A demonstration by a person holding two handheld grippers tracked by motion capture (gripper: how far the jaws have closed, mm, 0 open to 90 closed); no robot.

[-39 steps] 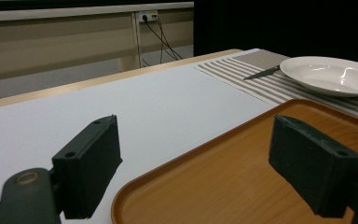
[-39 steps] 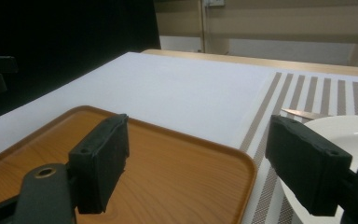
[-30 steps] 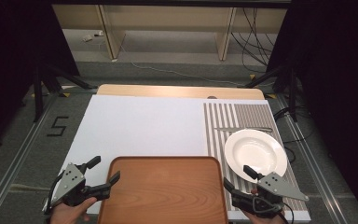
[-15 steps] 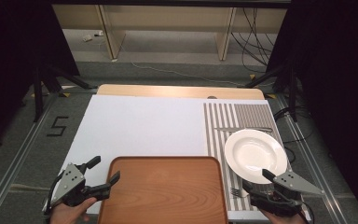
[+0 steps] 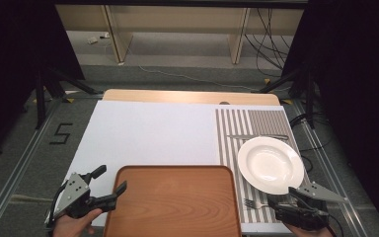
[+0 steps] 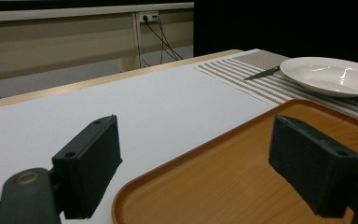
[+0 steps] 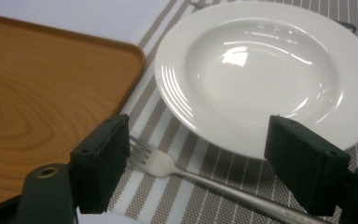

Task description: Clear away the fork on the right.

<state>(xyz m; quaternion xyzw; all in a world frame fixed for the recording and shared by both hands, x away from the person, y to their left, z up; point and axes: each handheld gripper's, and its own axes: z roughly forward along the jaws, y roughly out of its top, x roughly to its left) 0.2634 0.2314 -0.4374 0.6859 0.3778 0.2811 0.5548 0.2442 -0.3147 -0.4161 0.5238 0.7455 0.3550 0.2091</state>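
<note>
Right gripper [image 7: 196, 140] low at the near edge of the table, black jaws spread wide, nothing between the pads. Just ahead of them and below lies the silver metal fork [image 7: 168, 165], tines [image 5: 249, 202] pointing toward the left jaw, handle running off under the right one. It rests on the beige-and-white striped woven placemat [image 7: 205, 191], apart from both pads. My read: the fork is what this hand is after.

To do it well, I'd say drop straight down so the pads straddle the handle behind the tines, square across it, and close only once both pads are level with the mat. It's a thin, flat piece, so a shallow bite could let it skid.

Beyond the fork, just past the jaws, sits the round white ceramic deep plate [image 7: 265, 70], its rim close to the handle. Keep the far pad off that rim. To the left jaw's side, the rounded corner of the brown wooden tray [image 7: 37, 93].

Left gripper [image 5: 106, 190], also spread and empty, one jaw over the tray's [image 6: 223, 177] near left corner, the other over the white tabletop [image 6: 135, 112]. Farther out past its right jaw, a dark-handled table knife [image 6: 261, 73] beside the plate [image 6: 331, 74].

Against a second ago: the right gripper has backed away from the plate toward the table's near edge, uncovering the fork. The left one has barely stirred.
</note>
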